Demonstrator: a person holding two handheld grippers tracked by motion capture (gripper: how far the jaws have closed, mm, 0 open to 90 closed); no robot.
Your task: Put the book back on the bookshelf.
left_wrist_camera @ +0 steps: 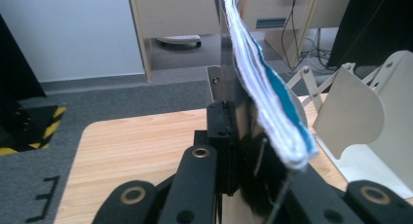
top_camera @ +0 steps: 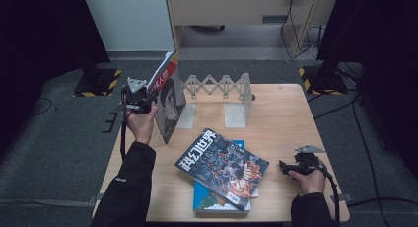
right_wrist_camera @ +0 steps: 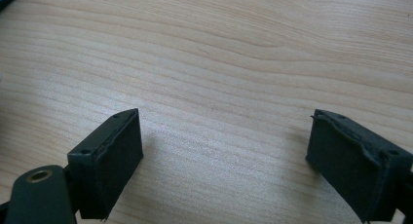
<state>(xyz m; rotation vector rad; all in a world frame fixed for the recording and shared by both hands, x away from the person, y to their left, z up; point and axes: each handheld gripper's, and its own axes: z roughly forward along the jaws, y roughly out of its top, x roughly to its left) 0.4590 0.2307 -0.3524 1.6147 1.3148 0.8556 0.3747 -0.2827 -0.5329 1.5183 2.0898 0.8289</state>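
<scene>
My left gripper (top_camera: 148, 99) is shut on the edge of a magazine with a face on its cover (top_camera: 167, 101), holding it upright at the table's back left, right beside the white expanding book rack (top_camera: 219, 86). In the left gripper view the jaws (left_wrist_camera: 233, 146) clamp the dark cover, and the fanned page edges (left_wrist_camera: 265, 92) rise above them with the rack's end plate (left_wrist_camera: 350, 114) to the right. My right gripper (top_camera: 284, 167) rests at the front right, open, over bare wood (right_wrist_camera: 224, 151).
A dark science-fiction magazine (top_camera: 222, 167) lies tilted on a blue book (top_camera: 219, 203) at the front middle of the wooden table (top_camera: 286, 118). Grey carpet, stand feet with yellow-black tape (top_camera: 98, 81) and cables surround the table.
</scene>
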